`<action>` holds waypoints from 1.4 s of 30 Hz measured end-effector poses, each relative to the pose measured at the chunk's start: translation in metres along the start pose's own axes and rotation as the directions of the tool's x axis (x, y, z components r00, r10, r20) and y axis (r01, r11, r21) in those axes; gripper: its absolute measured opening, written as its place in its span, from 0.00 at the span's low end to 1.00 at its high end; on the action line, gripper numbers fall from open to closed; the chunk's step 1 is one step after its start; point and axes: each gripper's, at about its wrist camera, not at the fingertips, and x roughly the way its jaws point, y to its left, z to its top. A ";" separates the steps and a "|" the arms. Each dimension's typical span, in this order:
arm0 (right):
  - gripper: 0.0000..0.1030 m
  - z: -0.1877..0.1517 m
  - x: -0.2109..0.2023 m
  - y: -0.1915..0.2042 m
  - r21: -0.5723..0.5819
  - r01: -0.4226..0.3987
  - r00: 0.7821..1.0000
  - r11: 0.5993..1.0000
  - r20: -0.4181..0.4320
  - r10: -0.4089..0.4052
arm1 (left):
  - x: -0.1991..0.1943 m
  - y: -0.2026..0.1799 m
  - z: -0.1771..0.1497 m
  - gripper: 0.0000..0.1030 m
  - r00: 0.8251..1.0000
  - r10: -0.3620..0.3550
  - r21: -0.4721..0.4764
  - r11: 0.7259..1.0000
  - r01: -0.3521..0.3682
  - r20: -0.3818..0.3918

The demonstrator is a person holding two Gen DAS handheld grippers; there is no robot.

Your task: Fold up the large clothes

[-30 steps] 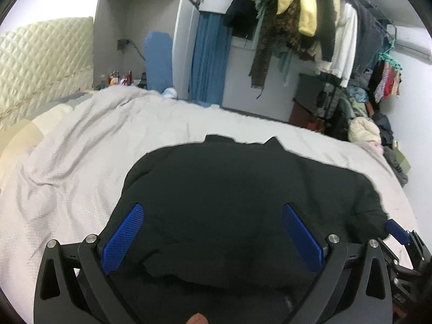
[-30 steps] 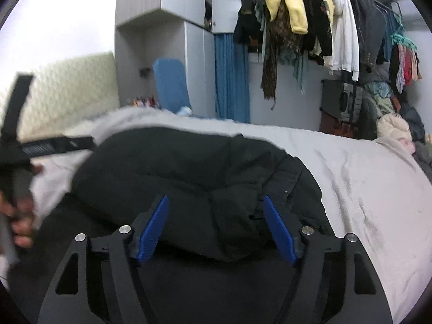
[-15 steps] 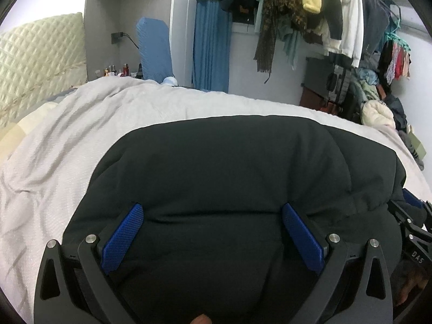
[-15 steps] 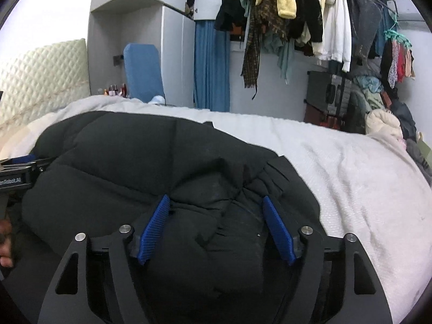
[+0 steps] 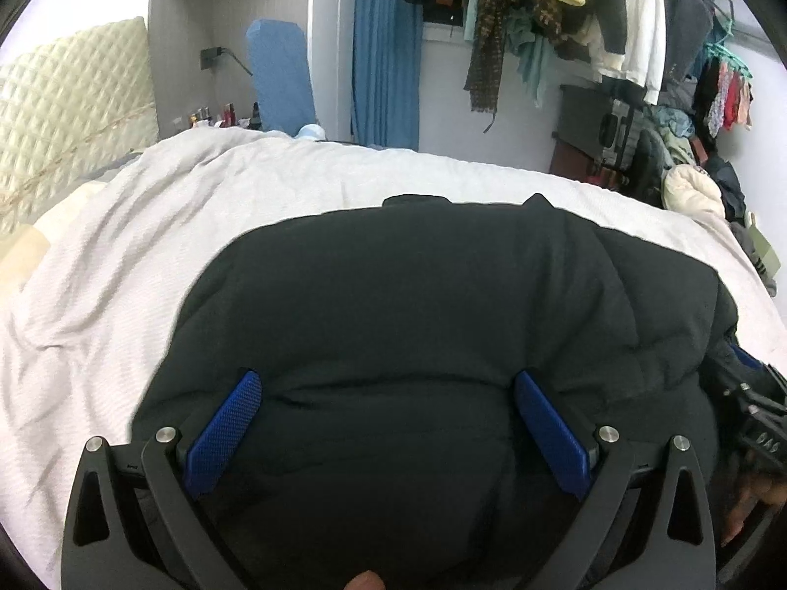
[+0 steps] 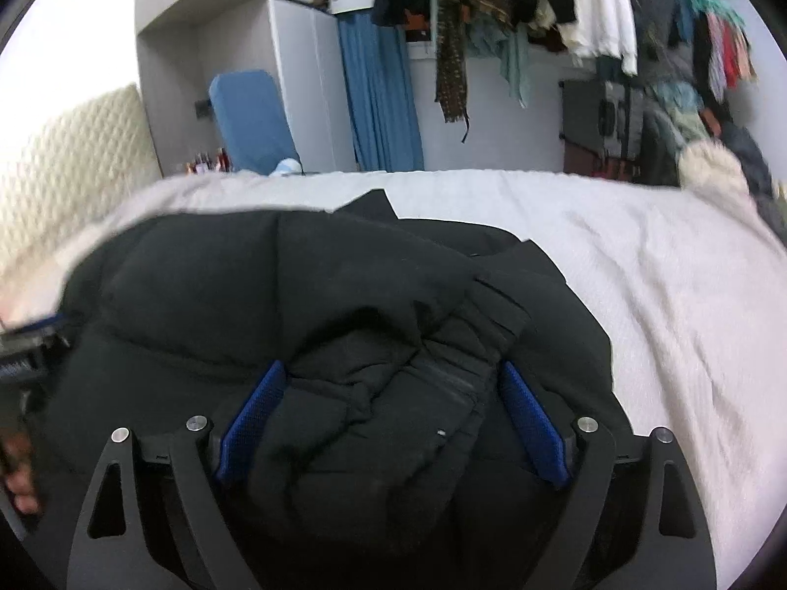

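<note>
Both hand-held grippers (image 5: 386, 423) (image 6: 391, 408) apparently wide around jacket (image 5: 442, 319).

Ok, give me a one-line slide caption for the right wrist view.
Right gripper, jaws spread wide, pressing into a bunched black puffer jacket on a white bed.

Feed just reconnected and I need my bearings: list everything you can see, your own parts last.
Puffy black quilted jacket: one, black, bunched on the bed between both claws.
White textured bedspread: one, white, under the jacket.
Cream quilted headboard: one, cream, far left.
Blue curtain: one, blue, back wall.
Hanging clothes on a rail: many, mixed colours, upper right.
Left claw: blue pads, open around jacket.
Right claw: blue pads, open around jacket.
</note>
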 end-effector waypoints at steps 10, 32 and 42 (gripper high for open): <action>0.84 0.066 -0.152 0.035 -0.053 0.009 0.984 0.999 0.179 0.000 | -0.156 0.006 0.047 1.00 0.987 -0.028 -0.027 0.999 0.032 0.161; 0.86 -0.008 -0.314 0.043 -0.028 -0.112 0.980 0.993 0.161 0.115 | -0.346 0.068 -0.061 1.00 0.987 -0.142 -0.081 0.986 0.147 0.070; 0.86 -0.076 -0.290 -0.016 0.053 -0.058 0.998 0.997 -0.025 0.059 | -0.257 0.131 -0.150 1.00 0.944 -0.240 -0.247 0.952 0.183 -0.225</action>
